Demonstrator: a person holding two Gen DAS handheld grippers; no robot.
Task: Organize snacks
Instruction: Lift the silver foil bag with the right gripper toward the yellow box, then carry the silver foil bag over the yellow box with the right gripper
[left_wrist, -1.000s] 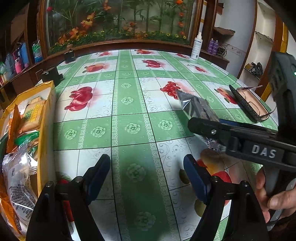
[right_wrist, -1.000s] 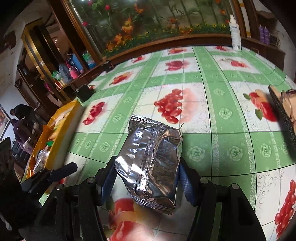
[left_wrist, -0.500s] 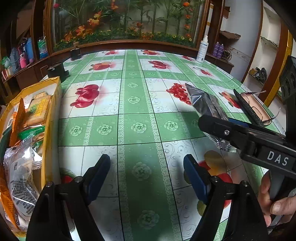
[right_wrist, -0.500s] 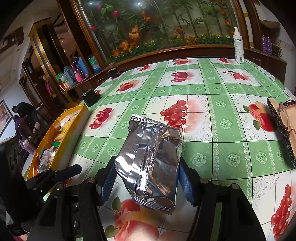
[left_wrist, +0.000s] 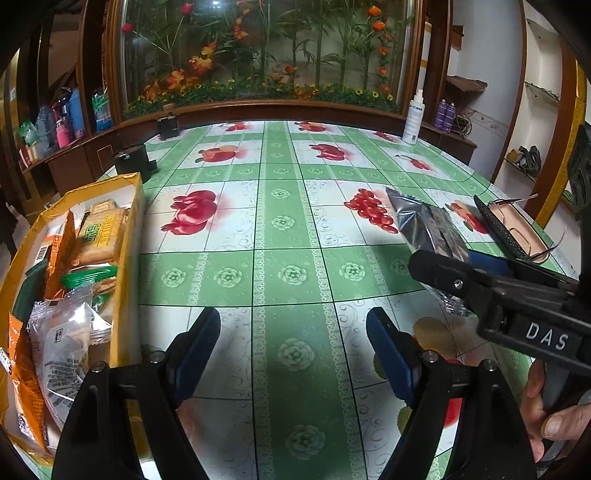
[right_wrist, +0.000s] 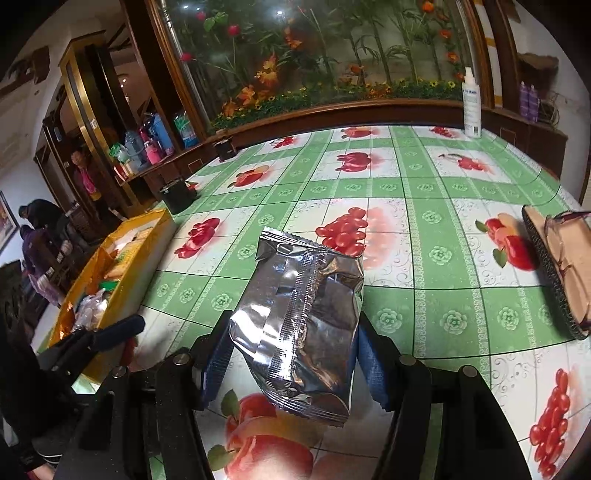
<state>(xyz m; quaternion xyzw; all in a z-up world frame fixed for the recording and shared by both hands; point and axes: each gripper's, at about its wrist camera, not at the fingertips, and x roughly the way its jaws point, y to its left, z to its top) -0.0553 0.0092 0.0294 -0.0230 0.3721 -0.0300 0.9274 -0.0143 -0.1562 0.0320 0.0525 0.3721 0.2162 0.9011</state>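
A silver foil snack bag (right_wrist: 299, 325) sits between the blue pads of my right gripper (right_wrist: 293, 358), which is shut on its lower half. The bag's crimped far end juts forward over the green fruit-print tablecloth (right_wrist: 406, 229). In the left wrist view the same bag (left_wrist: 421, 225) sticks out of the right gripper (left_wrist: 461, 273) at the right. My left gripper (left_wrist: 293, 350) hangs open over the cloth with nothing between its fingers. To its left stands a yellow box (left_wrist: 129, 236) filled with several snack packets (left_wrist: 62, 343). The yellow box (right_wrist: 144, 258) also shows far left in the right wrist view.
An open glasses case with spectacles (left_wrist: 513, 229) lies at the table's right edge. A white spray bottle (left_wrist: 413, 118) stands at the far right corner, and two small black boxes (left_wrist: 135, 162) sit at the far left edge. People (right_wrist: 40, 236) stand beyond the table's left side.
Both views have tipped upward a little, showing more of the flower display behind the table. The foil bag stays in the right grip and the left jaws stay apart.
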